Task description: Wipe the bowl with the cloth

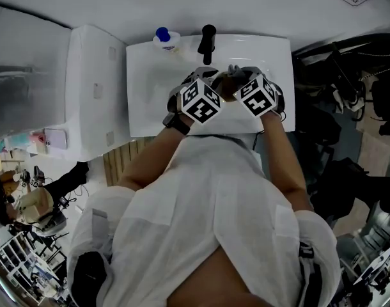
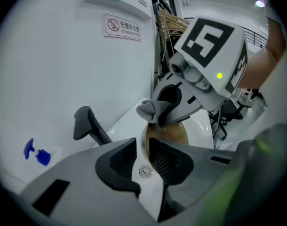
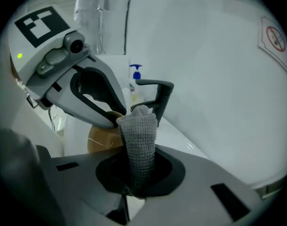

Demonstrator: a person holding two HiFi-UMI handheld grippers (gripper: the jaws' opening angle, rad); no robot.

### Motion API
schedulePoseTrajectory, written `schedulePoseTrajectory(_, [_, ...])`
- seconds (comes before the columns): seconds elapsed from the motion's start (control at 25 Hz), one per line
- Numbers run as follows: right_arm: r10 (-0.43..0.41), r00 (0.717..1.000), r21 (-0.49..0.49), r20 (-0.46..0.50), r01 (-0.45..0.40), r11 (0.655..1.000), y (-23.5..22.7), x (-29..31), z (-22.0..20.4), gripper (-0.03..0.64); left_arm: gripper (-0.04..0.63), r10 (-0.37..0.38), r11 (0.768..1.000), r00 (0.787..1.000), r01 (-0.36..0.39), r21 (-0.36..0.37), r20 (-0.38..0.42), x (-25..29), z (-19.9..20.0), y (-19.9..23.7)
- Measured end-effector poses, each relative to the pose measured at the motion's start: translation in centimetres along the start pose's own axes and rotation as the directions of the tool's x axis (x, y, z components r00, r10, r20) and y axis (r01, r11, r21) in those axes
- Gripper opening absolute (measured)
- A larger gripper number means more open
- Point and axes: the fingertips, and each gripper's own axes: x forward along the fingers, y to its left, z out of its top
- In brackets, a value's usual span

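bowl (image 2: 171, 134) over sink (image 1: 147, 82), rim between left tool (image 2: 144, 149) jaws, slightly apart, hold looks loose. right tool (image 3: 139, 171) clamped on cloth (image 3: 139, 140), tip at bowl. bowl likely rigid, slick, breakable: pinch rim firmly. cloth soft, limp: keep bunched.

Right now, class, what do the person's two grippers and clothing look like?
The left gripper and right gripper are pale grey with black pads. Each carries a white cube of black square markers and a small green light. The person's shirt is white.
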Motion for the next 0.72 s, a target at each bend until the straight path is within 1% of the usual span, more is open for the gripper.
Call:
schedulePoseTrajectory(0.12, [0.054, 0.998, -0.128, -0.018, -0.056, 0.99, 1.0, -0.1, 0.8, 0.043, 0.084, -0.048, 0.994, 0.997, 0.053, 0.096, -0.058, 0.8, 0.4, -0.5])
schedulePoseTrajectory(0.16, [0.07, 0.997, -0.15, -0.022, -0.072, 0.986, 1.3, -0.1, 1.1, 0.043, 0.058, -0.055, 0.991, 0.995, 0.064, 0.116, -0.077, 0.9, 0.5, -0.6])
schedulePoseTrajectory(0.24, [0.078, 0.997, -0.154, -0.02, -0.08, 0.985, 1.4, -0.2, 1.4, 0.043, 0.038, -0.05, 0.989, 0.993, 0.064, 0.132, -0.103, 1.1, 0.7, -0.5])
schedulePoseTrajectory(0.28, [0.073, 0.997, -0.139, -0.012, -0.074, 0.988, 1.3, -0.2, 1.5, 0.043, 0.029, -0.04, 0.99, 0.994, 0.053, 0.127, -0.1, 1.1, 0.8, -0.3])
schedulePoseTrajectory(0.4, [0.04, 0.999, -0.066, 0.028, -0.038, 0.997, 0.3, -0.4, 2.0, 0.043, 0.026, 0.02, 0.995, 0.999, -0.015, 0.102, -0.045, 0.9, 1.7, 0.7])
schedulePoseTrajectory(0.48, [0.018, 0.998, 0.001, 0.058, -0.018, 1.0, -0.4, -0.5, 2.2, 0.043, 0.026, 0.067, 0.995, 0.998, -0.066, 0.076, -0.005, 0.6, 2.2, 1.3])
schedulePoseTrajectory(0.6, [-0.002, 0.991, 0.153, 0.132, -0.018, 0.988, -1.0, -0.8, 2.2, 0.044, 0.029, 0.112, 0.994, 0.992, -0.111, -0.016, 0.054, 0.1, 2.6, 2.0])
schedulePoseTrajectory(0.72, [-0.04, 0.979, 0.29, 0.198, -0.019, 0.957, -1.6, -1.0, 1.8, 0.044, 0.037, 0.141, 0.983, 0.984, -0.126, -0.135, 0.108, -0.2, 2.8, 2.4])
